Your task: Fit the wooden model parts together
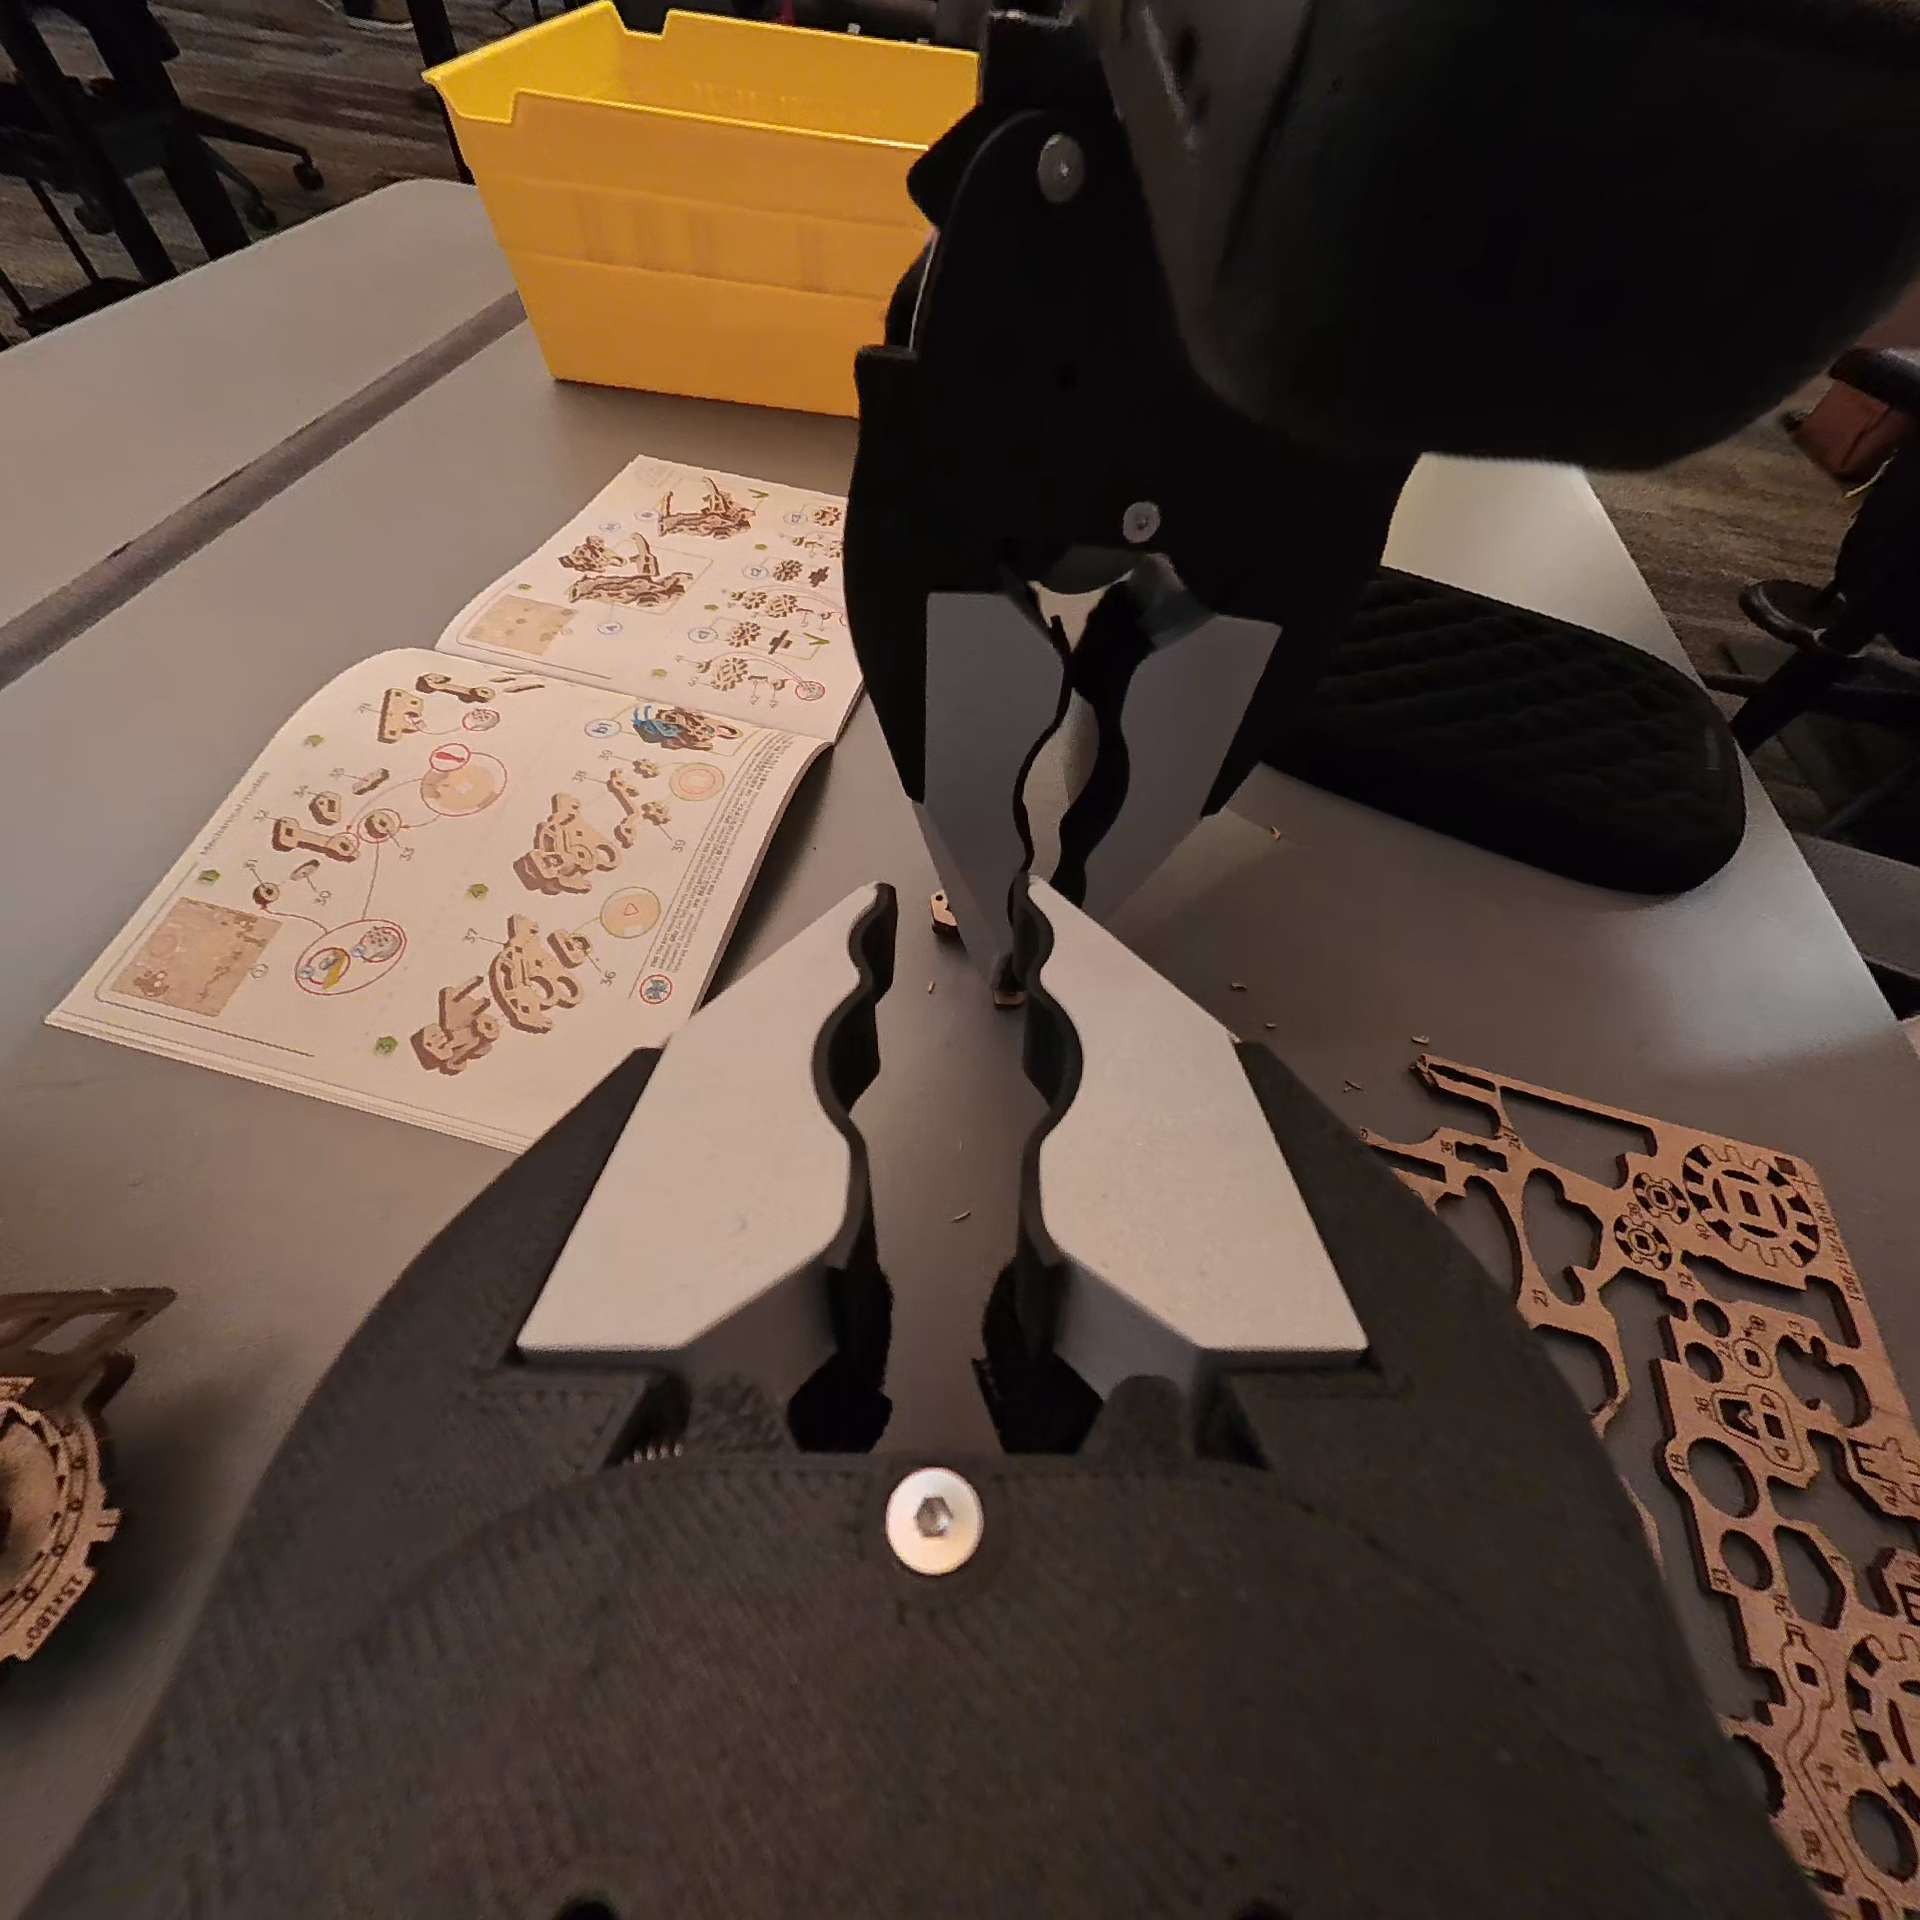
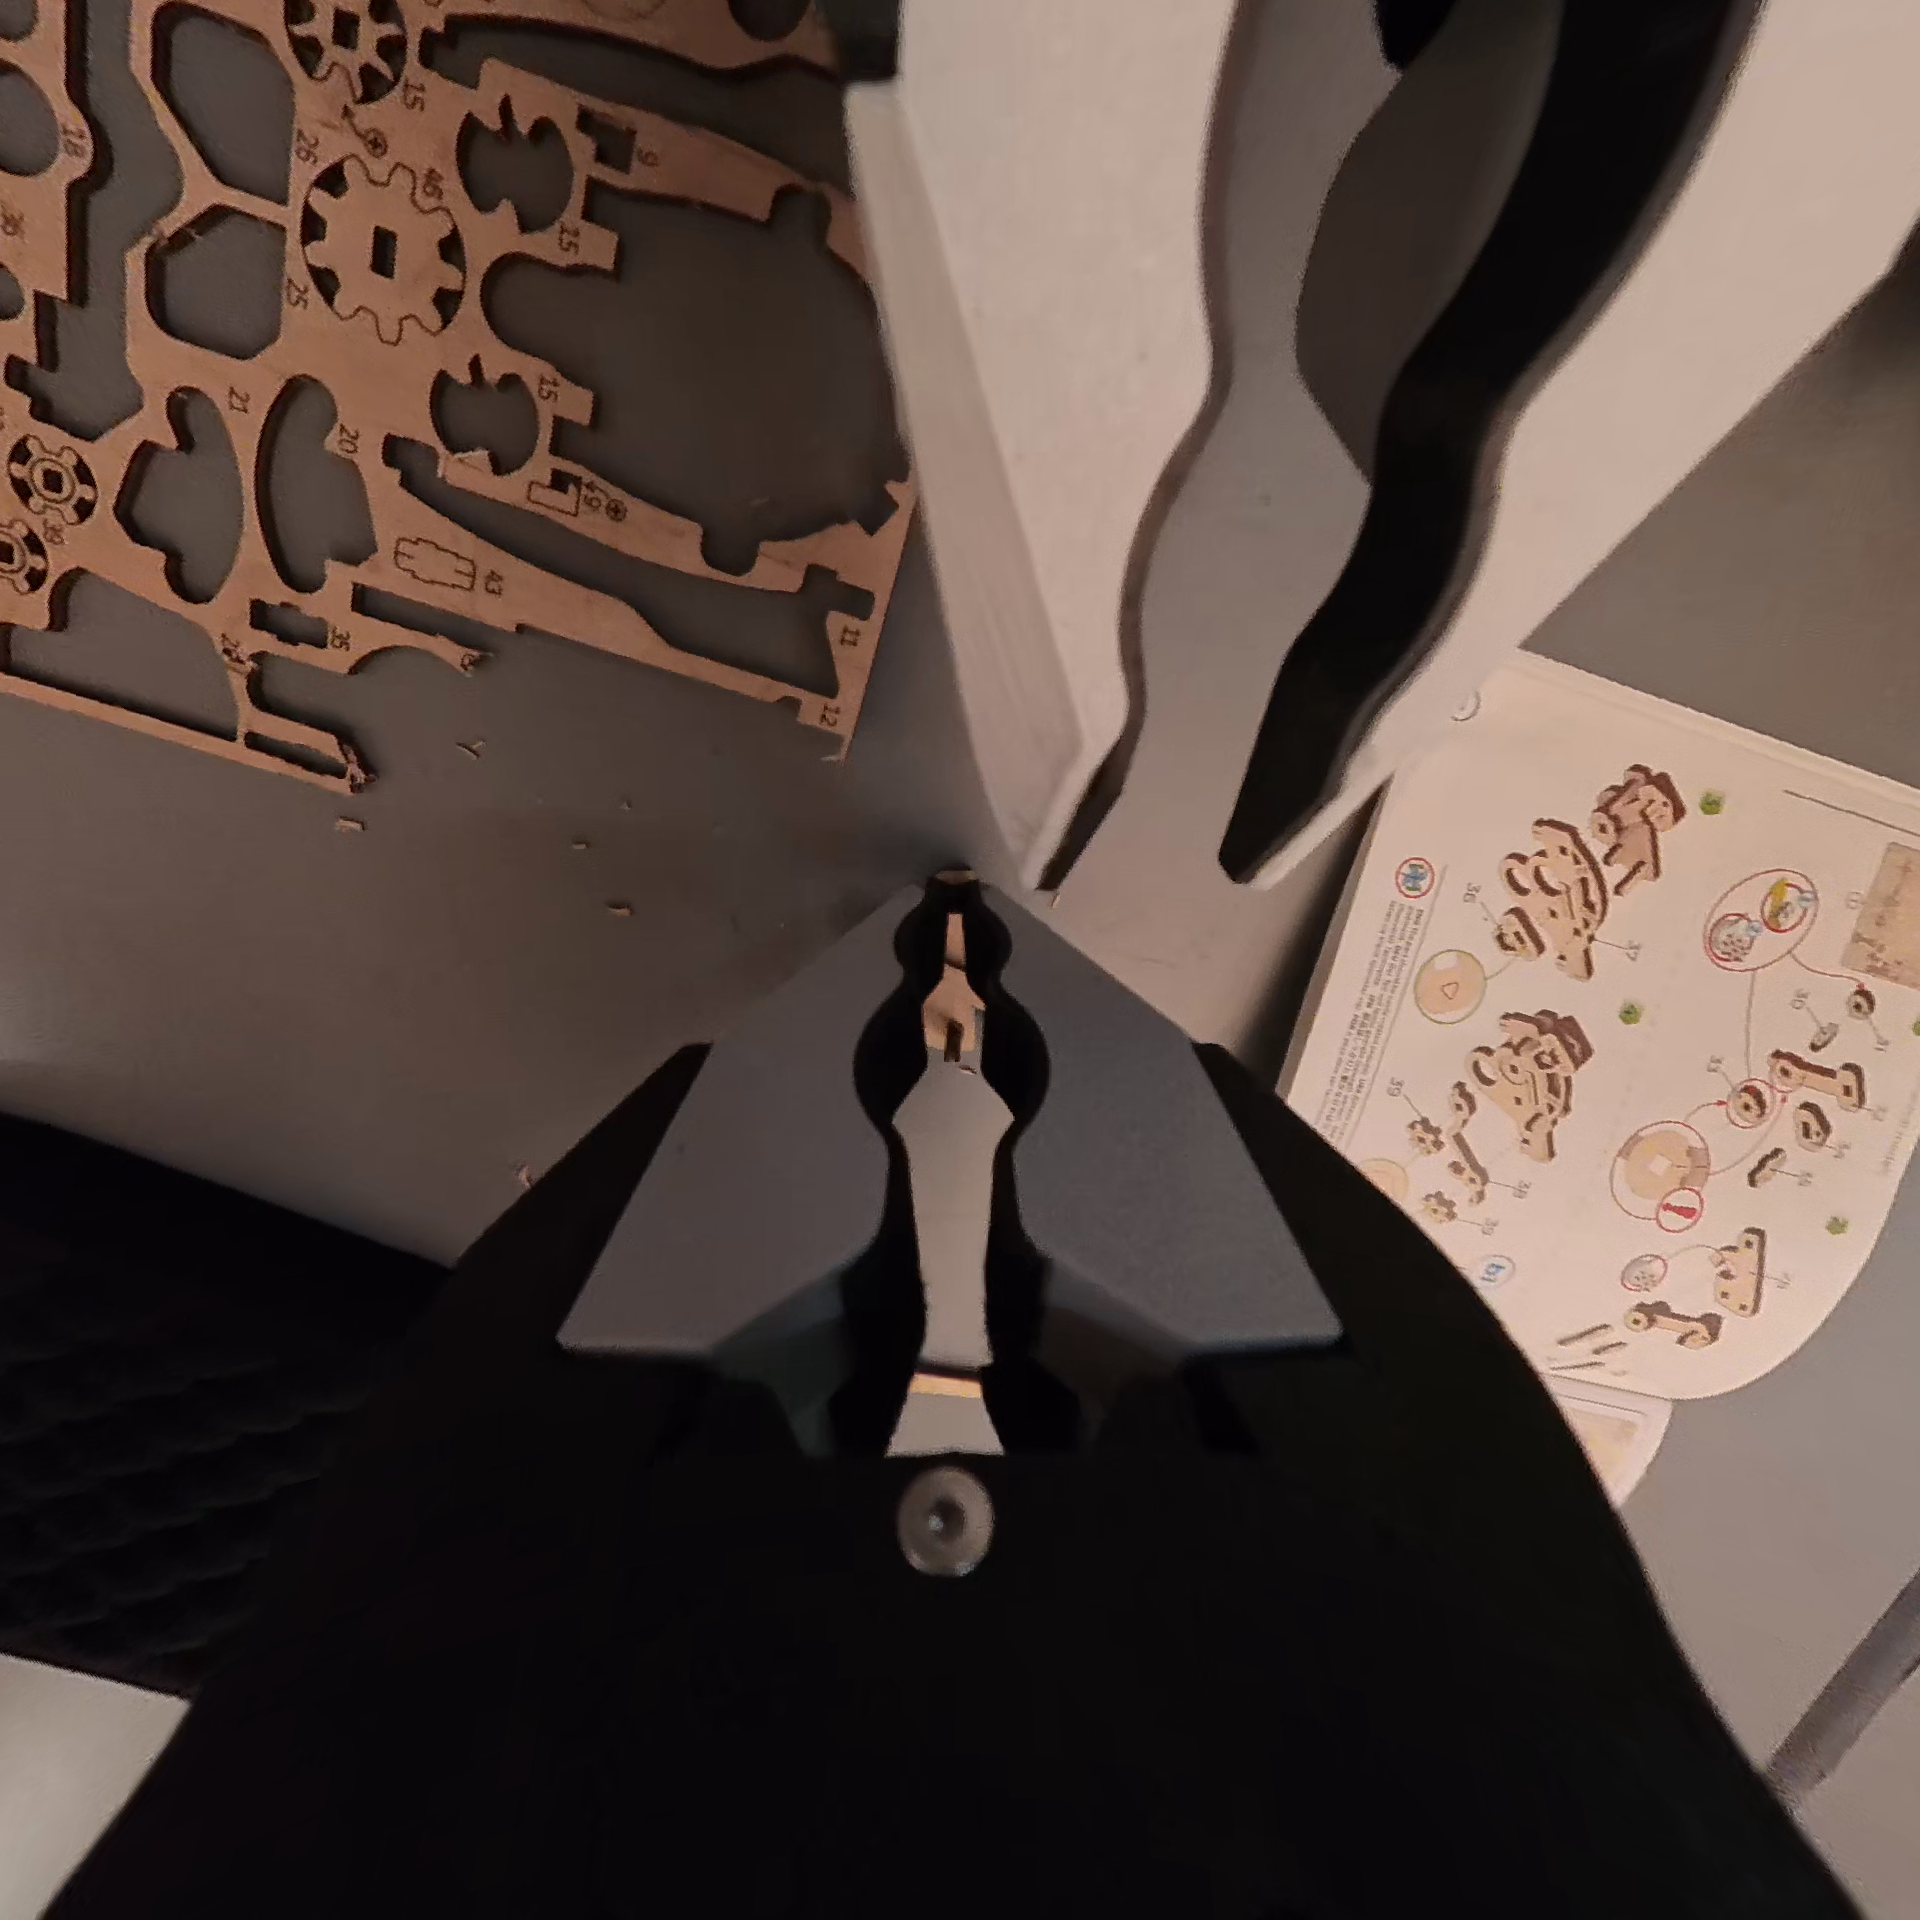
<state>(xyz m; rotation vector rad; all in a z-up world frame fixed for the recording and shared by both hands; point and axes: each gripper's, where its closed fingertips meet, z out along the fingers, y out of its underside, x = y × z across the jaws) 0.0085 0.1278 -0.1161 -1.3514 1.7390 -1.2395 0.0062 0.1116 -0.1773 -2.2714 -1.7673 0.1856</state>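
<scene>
Grey counter (image 1: 312,436), carrying: yellow bin (image 1: 686,208) at far edge; open instruction booklet (image 1: 468,831); laser-cut wooden sheet (image 2: 312,395), mostly emptied of parts; right hand-held gripper (image 2: 951,935), pointing down, fingers clamped on a small wooden part (image 2: 951,1013) touching the counter; left hand-held gripper (image 1: 961,914), fingers apart, empty, tips just beside that part; second small wooden piece (image 1: 943,914) lying close by.
</scene>
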